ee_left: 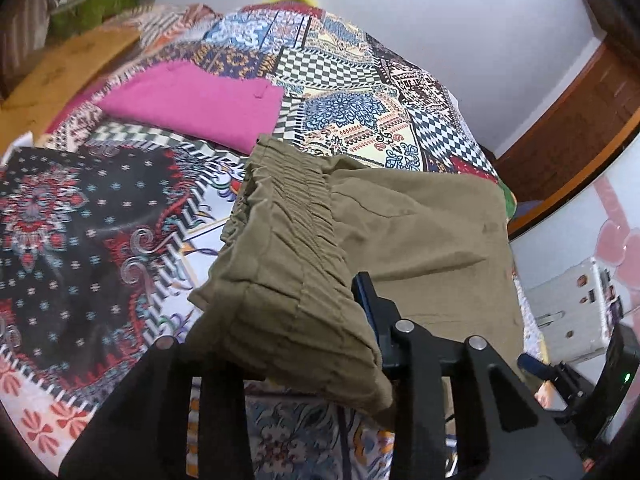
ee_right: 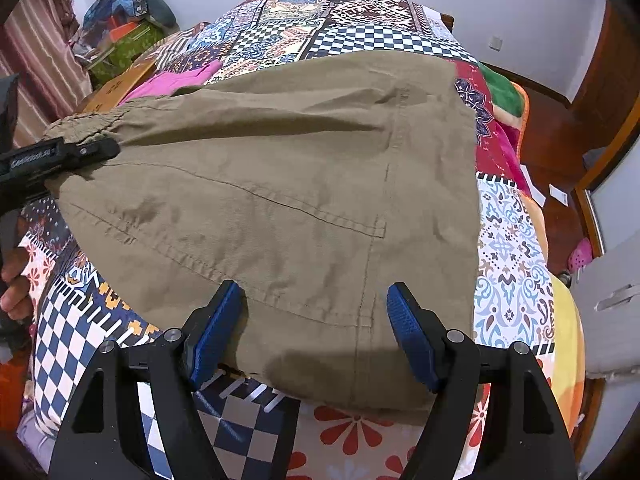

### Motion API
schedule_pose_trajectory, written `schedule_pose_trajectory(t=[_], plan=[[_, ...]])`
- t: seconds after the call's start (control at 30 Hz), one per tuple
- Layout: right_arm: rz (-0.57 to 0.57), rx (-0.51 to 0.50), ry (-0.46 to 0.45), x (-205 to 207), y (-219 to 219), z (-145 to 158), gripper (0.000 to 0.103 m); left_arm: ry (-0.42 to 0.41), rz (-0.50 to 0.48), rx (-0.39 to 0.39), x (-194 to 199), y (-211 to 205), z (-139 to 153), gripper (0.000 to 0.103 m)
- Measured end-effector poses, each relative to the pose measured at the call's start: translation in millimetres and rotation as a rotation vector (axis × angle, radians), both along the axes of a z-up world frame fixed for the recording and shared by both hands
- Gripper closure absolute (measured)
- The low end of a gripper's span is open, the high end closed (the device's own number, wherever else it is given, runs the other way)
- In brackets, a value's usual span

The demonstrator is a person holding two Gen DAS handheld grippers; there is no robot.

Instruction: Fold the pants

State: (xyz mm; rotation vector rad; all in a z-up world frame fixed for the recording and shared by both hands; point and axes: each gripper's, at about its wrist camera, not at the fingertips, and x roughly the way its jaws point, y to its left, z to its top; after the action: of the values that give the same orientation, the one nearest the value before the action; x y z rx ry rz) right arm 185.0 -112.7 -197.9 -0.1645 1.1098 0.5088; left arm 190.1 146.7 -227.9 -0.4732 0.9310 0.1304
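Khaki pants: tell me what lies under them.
The khaki pants lie on the patchwork bedspread, which shows all around them. The left gripper lifts the waistband end. Whatever sits beneath the flat part is covered.

- Khaki pants (ee_right: 280,184) lie spread on the patchwork bed (ee_right: 512,248).
- Right gripper (ee_right: 316,332) fingers (ee_right: 216,332) stand apart over the near edge.
- Left gripper (ee_right: 96,150) pinches the waistband.

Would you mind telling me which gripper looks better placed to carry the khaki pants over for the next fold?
Left, most likely. The left gripper has the gathered waistband of the khaki pants between its jaws, already raised. The right gripper stands open astride the near edge, gripping nothing.
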Motion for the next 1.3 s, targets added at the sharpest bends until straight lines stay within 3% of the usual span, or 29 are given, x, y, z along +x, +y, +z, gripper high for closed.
schedule_pose_trajectory(t=[0.4, 0.7, 0.83, 0.9, 1.0, 1.3], plan=[[0.085, 0.007, 0.012, -8.1, 9.1, 9.7, 0.032, -0.024, 0.06, 0.09, -62.6, -1.7, 21.1, 0.069], [0.182, 0.009, -0.111, -5.5, 55.3, 50.5, 0.032, -0.011, 0.108, 0.012, -82.5, 12.5, 9.8, 0.069], [0.226, -0.007, -0.143, 6.2, 88.3, 49.5, 0.032, -0.021, 0.107, 0.013, -84.6, 11.3, 8.9, 0.069], [0.241, -0.028, -0.118, 17.5, 103.1, 39.1, 0.043, -0.026, 0.103, 0.027, -84.9, 9.9, 9.6, 0.069], [0.239, -0.026, -0.044, 36.4, 115.3, 24.1, 0.051, -0.031, 0.097, 0.04, -84.8, 9.1, 8.7, 0.069], [0.192, -0.031, 0.084, 76.3, 140.3, -2.4, 0.054, -0.018, 0.091, 0.048, -81.3, 11.0, -1.4, 0.069]])
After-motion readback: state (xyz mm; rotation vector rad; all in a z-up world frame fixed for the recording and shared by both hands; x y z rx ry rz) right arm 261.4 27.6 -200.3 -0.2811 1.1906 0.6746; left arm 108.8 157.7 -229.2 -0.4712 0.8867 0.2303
